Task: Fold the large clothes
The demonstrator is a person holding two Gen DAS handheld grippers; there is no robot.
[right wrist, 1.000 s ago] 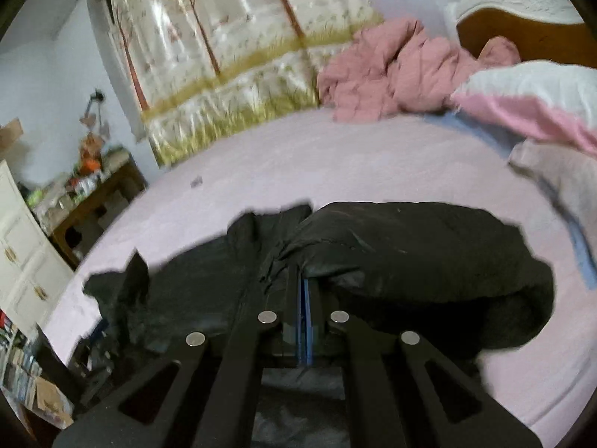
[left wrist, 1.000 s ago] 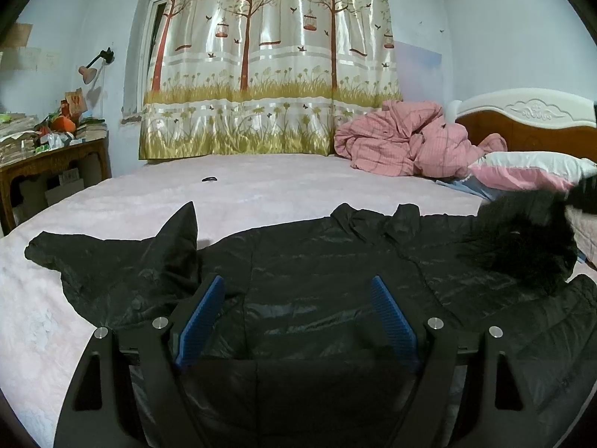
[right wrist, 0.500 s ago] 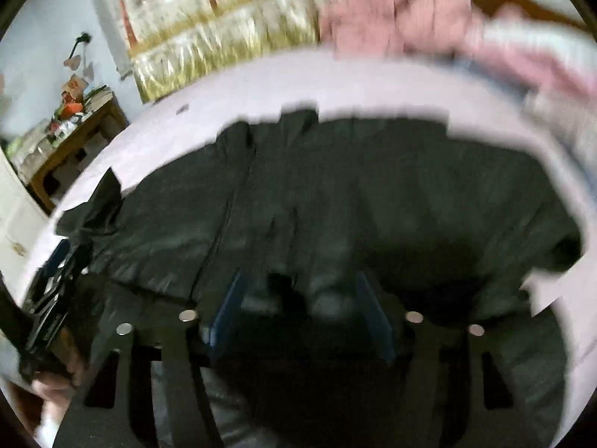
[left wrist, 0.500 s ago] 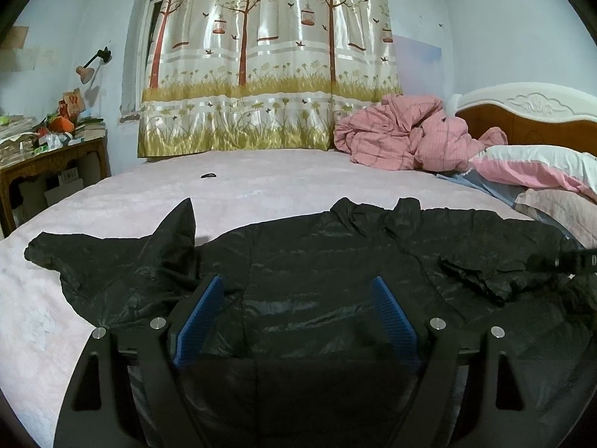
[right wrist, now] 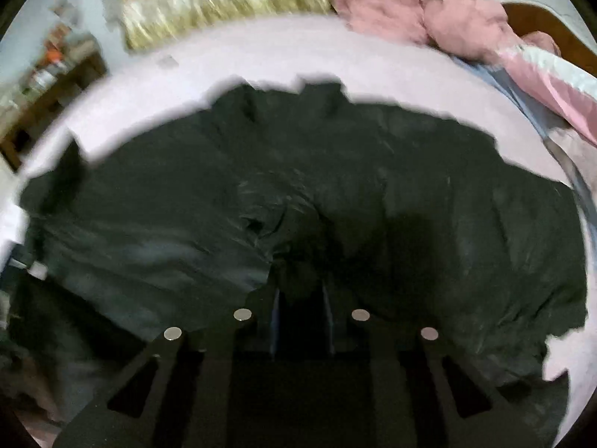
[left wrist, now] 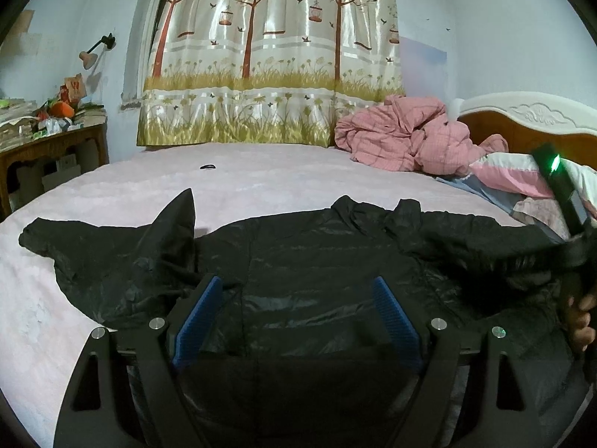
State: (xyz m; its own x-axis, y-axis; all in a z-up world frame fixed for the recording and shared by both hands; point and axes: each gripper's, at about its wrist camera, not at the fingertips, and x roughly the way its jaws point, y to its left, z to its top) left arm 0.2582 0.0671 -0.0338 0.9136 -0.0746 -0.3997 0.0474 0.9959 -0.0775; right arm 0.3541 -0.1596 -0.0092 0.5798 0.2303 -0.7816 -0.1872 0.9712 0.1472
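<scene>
We see the black puffer jacket (left wrist: 309, 261) lying spread flat across the pink bed (left wrist: 261, 171), collar toward the curtain (left wrist: 268, 56), one sleeve reaching to the left. Our left tool (left wrist: 294, 310) hovers low over the jacket's hem, its blue pads spread wide with nothing between them. Our right tool (right wrist: 300, 298) has just been closing; its pads stand narrow with a bunched fold of the jacket between them, though blur hides whether they pinch it.
</scene>
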